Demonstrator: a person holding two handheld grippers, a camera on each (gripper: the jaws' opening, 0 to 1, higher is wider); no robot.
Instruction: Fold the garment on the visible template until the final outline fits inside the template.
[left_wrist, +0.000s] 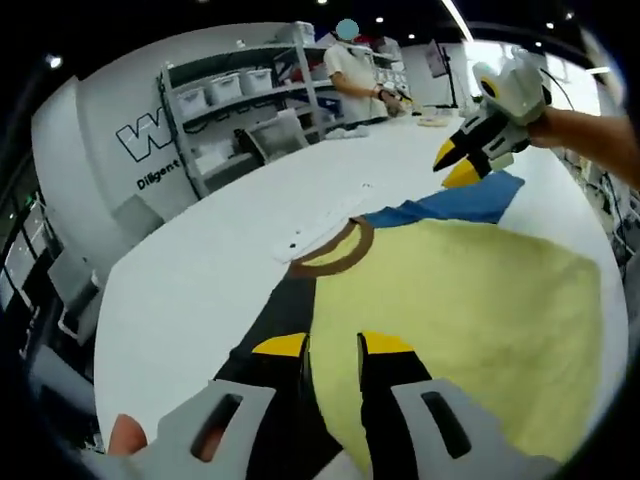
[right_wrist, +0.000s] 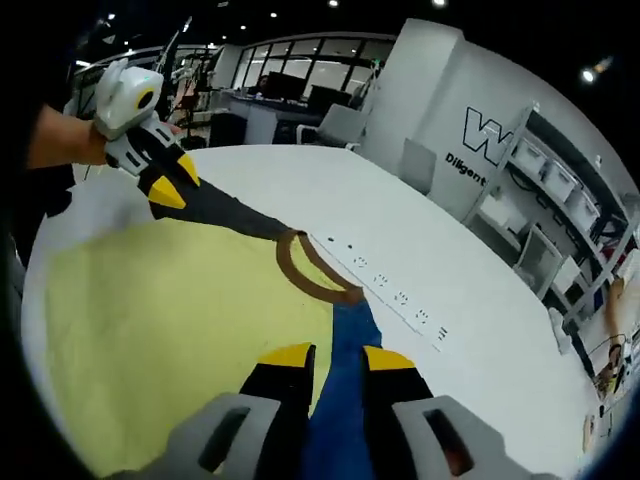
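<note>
My left gripper (left_wrist: 332, 345) has its yellow-tipped jaws pinched on the garment (left_wrist: 470, 310), right where the black sleeve (left_wrist: 275, 320) meets the yellow body. My right gripper (right_wrist: 337, 358) is clamped the same way on the blue sleeve (right_wrist: 345, 390), its jaws straddling the blue cloth beside the yellow panel.

From the left gripper view, the brown collar (left_wrist: 340, 252) lies at 12 o'clock just beyond my jaws, and the yellow body spreads toward 3 o'clock. At 1 o'clock my right gripper (left_wrist: 462, 165) sits at the blue sleeve's (left_wrist: 470, 200) end. From the right gripper view, the collar (right_wrist: 310, 270) curves at 12 o'clock, the black sleeve (right_wrist: 225, 212) runs to 11 o'clock, and my left gripper (right_wrist: 165, 185) holds its far end.

The garment lies flat on a white table (left_wrist: 200, 280). A row of small marks (right_wrist: 395, 295) runs across the table just past the collar. Farther off at 12 o'clock in the left gripper view stand shelves with bins (left_wrist: 235, 100) and a person (left_wrist: 352, 80) at the table's far edge.
</note>
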